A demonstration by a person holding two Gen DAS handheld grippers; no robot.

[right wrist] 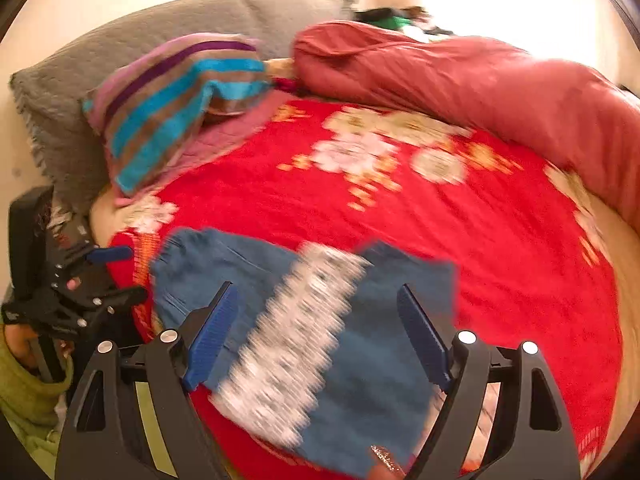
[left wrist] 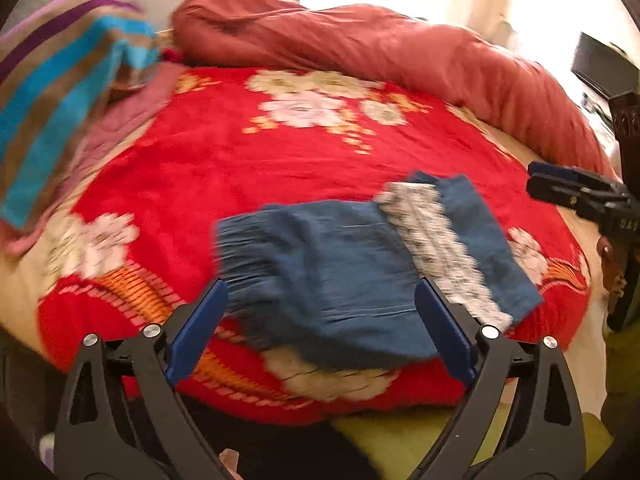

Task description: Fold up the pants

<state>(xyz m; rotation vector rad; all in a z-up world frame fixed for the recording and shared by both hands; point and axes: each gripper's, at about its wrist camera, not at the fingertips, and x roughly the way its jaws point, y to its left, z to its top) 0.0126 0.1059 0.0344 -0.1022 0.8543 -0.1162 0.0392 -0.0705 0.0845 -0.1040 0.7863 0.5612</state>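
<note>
Small blue pants (left wrist: pixel 340 264) with a white lace stripe (left wrist: pixel 436 248) lie folded on a red flowered blanket (left wrist: pixel 280 160). My left gripper (left wrist: pixel 320 292) is open, hovering above the pants near the elastic waistband, holding nothing. My right gripper (right wrist: pixel 318 300) is open above the pants (right wrist: pixel 384 360) and the lace stripe (right wrist: pixel 292 344), also empty. The right gripper shows at the right edge of the left wrist view (left wrist: pixel 560 188). The left gripper shows at the left of the right wrist view (right wrist: pixel 116 272). Both views are blurred by motion.
A rolled red-brown quilt (left wrist: pixel 400 52) lies along the far side of the bed. A striped blue, brown and purple cloth (right wrist: pixel 176 108) rests on a grey pillow (right wrist: pixel 120 52) at the far left. The bed's cream edge (right wrist: pixel 628 320) is at right.
</note>
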